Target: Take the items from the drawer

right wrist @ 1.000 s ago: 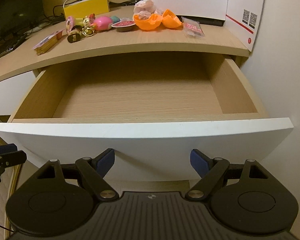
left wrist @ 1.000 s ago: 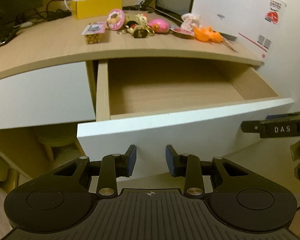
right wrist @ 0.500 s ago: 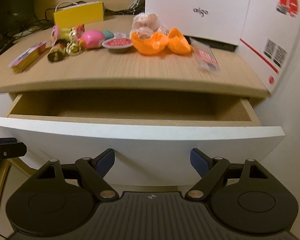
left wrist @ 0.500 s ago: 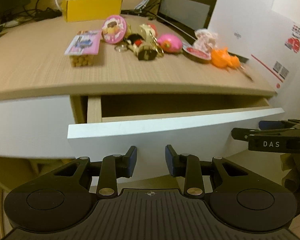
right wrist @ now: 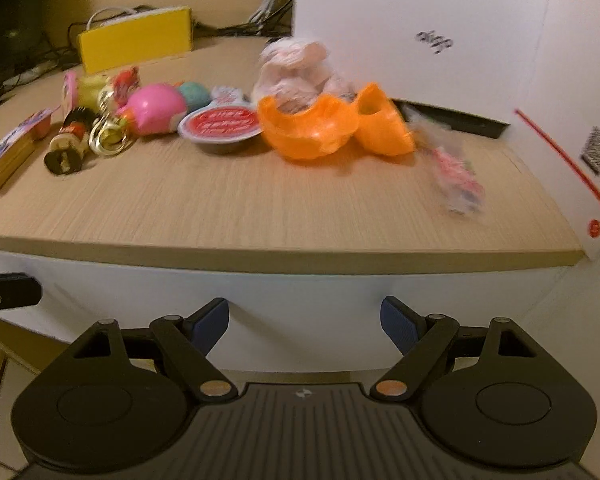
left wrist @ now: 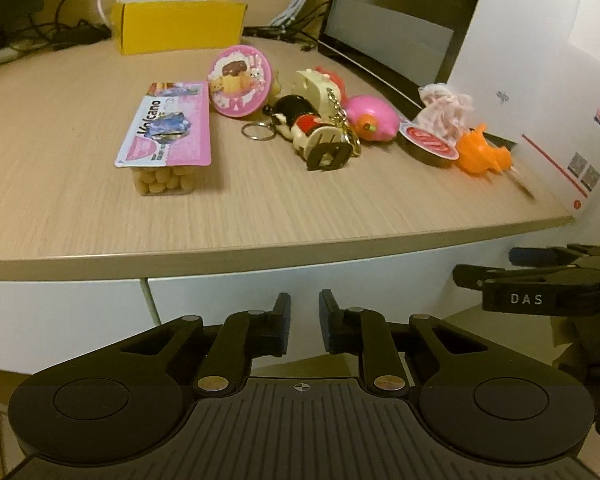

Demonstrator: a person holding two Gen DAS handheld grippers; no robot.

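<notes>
The white drawer front [left wrist: 380, 276] sits pushed in flush under the wooden desk top [left wrist: 260, 216]; nothing of its inside shows. On the desk lie a snack box [left wrist: 168, 136], a round pink tin [left wrist: 240, 80], a keychain figure [left wrist: 316, 136], a pink toy [left wrist: 372, 120], a red-lidded cup [right wrist: 220, 124], an orange capsule [right wrist: 324, 128] and a sachet [right wrist: 456, 176]. My left gripper [left wrist: 305, 312] faces the drawer front with a narrow gap and nothing held. My right gripper [right wrist: 305, 320] stands wide open and empty before the same front.
A yellow box [left wrist: 180, 24] and cables lie at the back of the desk. A dark screen [left wrist: 392, 20] and a tall white carton [right wrist: 440, 40] stand at the right. A second white drawer front [left wrist: 60, 312] is on the left.
The drawer, wide open and empty a second ago, has slid fully in. Both views have risen and moved closer to the desk edge. Neither gripper's opening has changed.
</notes>
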